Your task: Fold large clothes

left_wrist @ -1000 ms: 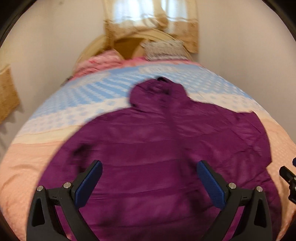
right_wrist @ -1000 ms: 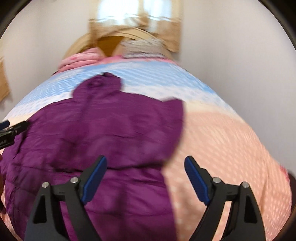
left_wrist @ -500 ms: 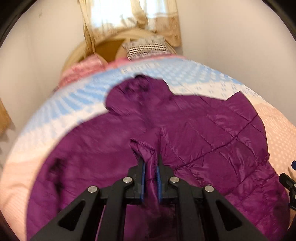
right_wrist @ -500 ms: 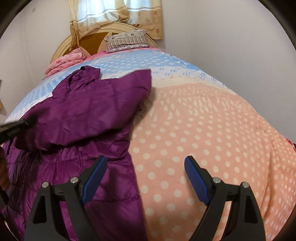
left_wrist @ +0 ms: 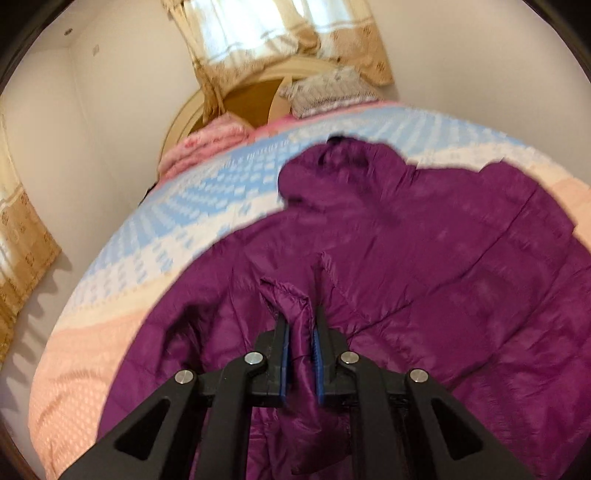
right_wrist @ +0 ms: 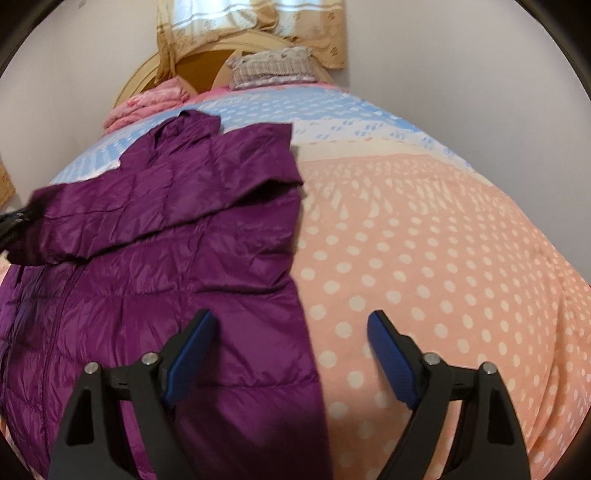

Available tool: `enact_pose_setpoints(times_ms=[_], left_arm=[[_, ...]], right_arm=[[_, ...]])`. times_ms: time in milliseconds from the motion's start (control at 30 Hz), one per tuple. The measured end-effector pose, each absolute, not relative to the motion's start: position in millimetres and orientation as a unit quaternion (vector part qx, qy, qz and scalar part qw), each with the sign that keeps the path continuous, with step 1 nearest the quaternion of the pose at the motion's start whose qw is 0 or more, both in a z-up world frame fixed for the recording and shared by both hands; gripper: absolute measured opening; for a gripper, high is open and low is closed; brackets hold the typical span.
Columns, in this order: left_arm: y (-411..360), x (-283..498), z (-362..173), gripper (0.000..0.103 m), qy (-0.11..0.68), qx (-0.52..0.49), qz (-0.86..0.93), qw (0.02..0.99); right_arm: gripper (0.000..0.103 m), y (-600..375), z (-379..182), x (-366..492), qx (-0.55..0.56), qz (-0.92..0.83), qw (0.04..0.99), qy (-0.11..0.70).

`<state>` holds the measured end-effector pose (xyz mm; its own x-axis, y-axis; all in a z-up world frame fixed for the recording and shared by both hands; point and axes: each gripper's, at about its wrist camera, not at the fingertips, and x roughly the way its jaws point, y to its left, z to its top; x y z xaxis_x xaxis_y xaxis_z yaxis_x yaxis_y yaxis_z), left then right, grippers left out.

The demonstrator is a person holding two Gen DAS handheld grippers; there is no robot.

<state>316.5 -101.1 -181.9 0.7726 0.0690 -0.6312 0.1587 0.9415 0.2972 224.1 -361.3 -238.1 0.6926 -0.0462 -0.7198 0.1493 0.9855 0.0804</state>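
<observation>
Jacket [left_wrist: 424, 280]: purple, quilted and hooded, spread flat on the bed, hood toward the headboard; fills the near half of the left wrist view and the left half of the right wrist view [right_wrist: 177, 266].
Sleeve [right_wrist: 147, 206]: folded across the chest of the jacket, running from the far right shoulder toward the left edge of the right wrist view.
Left gripper [left_wrist: 301, 345]: clenched on a raised pinch of jacket fabric, the blue pads pressing it from both sides; jaws just eased very slightly wider, with the fabric between them and bunched in a ridge above the tips.
Right gripper [right_wrist: 290, 354]: released, jaws wide and just narrowed somewhat; straddling the jacket's right edge, left pad over purple fabric, right pad over the blanket; possibly hovering just above the cloth, contact not clear from this angle.
Blanket [right_wrist: 424, 240]: peach with white dots in the near part, blue and white farther back, covering the bed under the jacket.
Headboard [right_wrist: 207, 62]: pale, arched, against the far wall.
Pillow [right_wrist: 269, 66]: striped, leaning on the headboard.
Pink bedding [left_wrist: 207, 142]: folded at the head of the bed, left of the pillow.
Curtains [left_wrist: 280, 33]: beige, lit from behind, above the headboard.
Focus: left wrist view blurred, fine stitching hard to read there.
</observation>
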Motion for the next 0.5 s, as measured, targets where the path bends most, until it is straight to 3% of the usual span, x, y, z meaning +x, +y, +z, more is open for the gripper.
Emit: enact_pose_setpoints(times_ms=[33, 100, 167, 233, 367, 500], left_arm=[[-99, 320, -187, 0.020, 0.346, 0.165, -0.016, 0.923], [-91, 321, -186, 0.037, 0.346, 0.150, 0.006, 0.926], [-80, 319, -174, 0.075, 0.318, 0.138, 0.043, 0.937], [-72, 313, -159, 0.089, 0.284, 0.124, 0.075, 0.948], [-77, 320, -138, 0.090, 0.267, 0.098, 0.089, 0.955], [-103, 340, -152, 0.091, 0.282, 0.127, 0.104, 0.945]], right_arm=[[0.065, -363, -233, 225, 0.071, -0.046, 0.917, 0.389], [0.054, -368, -217, 226, 0.084, -0.034, 0.921, 0.379], [0.053, -376, -196, 232, 0.083, -0.031, 0.927, 0.365], [0.053, -380, -182, 243, 0.076, -0.033, 0.932, 0.354], [0.046, -391, -166, 301, 0.059, -0.043, 0.938, 0.339], [0.042, -391, -179, 361, 0.052, -0.048, 0.937, 0.342]])
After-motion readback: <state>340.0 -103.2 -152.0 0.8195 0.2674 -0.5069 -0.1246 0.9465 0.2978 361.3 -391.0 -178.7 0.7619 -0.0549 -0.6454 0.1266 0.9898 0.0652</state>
